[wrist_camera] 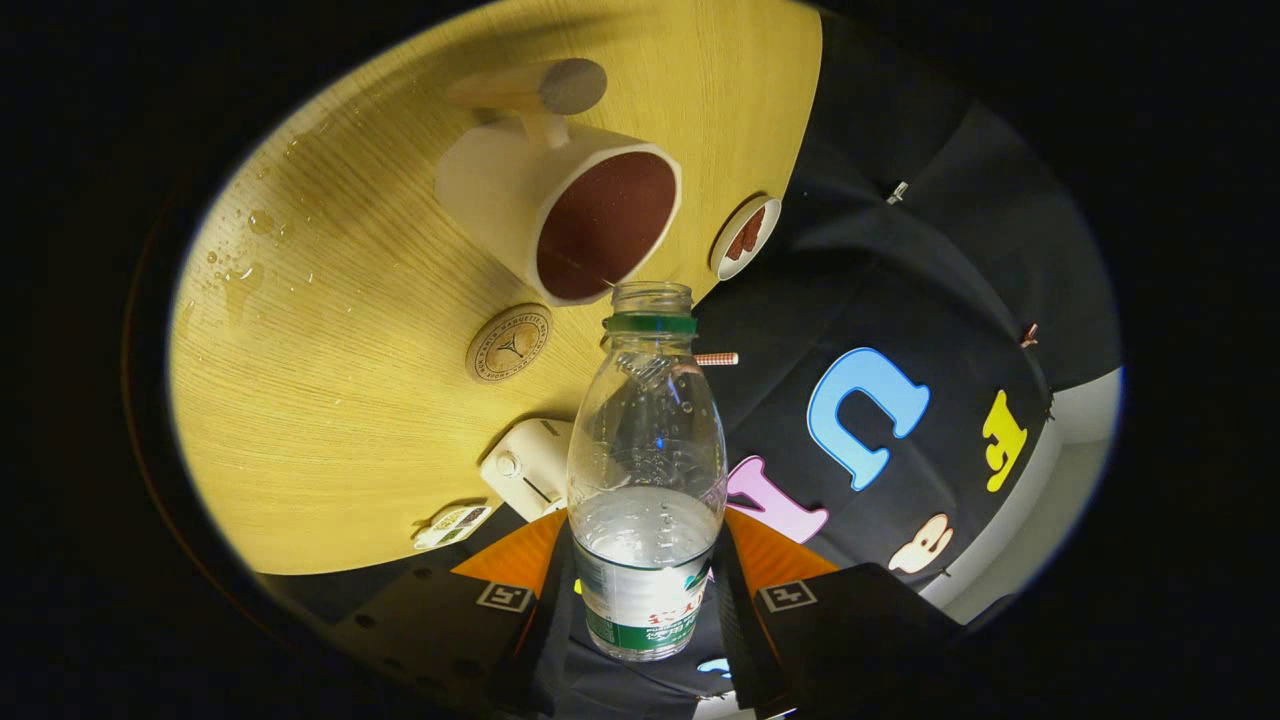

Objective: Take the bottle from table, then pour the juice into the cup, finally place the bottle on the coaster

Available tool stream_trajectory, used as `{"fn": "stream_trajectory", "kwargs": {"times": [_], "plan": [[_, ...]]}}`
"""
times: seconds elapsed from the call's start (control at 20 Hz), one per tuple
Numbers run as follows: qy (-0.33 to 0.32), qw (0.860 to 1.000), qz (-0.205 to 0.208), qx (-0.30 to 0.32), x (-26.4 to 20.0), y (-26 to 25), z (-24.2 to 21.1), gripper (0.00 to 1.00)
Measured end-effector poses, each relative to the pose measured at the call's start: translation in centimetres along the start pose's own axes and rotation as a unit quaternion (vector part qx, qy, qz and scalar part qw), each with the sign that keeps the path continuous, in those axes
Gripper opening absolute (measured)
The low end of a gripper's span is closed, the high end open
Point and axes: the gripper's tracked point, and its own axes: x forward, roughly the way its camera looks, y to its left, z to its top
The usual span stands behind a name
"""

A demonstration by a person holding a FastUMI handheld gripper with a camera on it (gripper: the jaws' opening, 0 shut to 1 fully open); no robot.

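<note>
My gripper (645, 590) is shut on a clear plastic bottle (646, 470), both fingers pressing its labelled lower part. The bottle has no cap, a green neck ring, and some clear liquid in its lower half. It is tipped, with its open mouth close to the rim of a white cup (560, 205) that has a dark red inside. The cup stands on the wooden table (330, 400) just beyond the bottle's mouth. A round coaster (508, 344) with a printed emblem lies on the table beside the cup, near the bottle's neck.
Water drops (245, 265) dot the table away from the cup. A small white dish (745, 238) with brown pieces sits at the table's edge past the cup. A white device (528, 465) and a small packet (452, 526) lie near my fingers. A wooden peg (530, 88) stands behind the cup.
</note>
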Motion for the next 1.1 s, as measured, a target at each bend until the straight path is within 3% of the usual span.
{"fn": "stream_trajectory", "kwargs": {"times": [0.5,0.75,0.95,1.1], "plan": [[-0.014,1.000,-0.008,0.001,0.1,-0.4,0.2,0.67],[-0.014,0.999,-0.005,0.036,-0.1,0.2,0.0,0.67],[-0.012,0.993,-0.007,0.121,-0.3,0.7,-0.8,0.67],[-0.008,0.973,-0.026,0.229,-0.3,0.2,-1.7,0.67]]}}
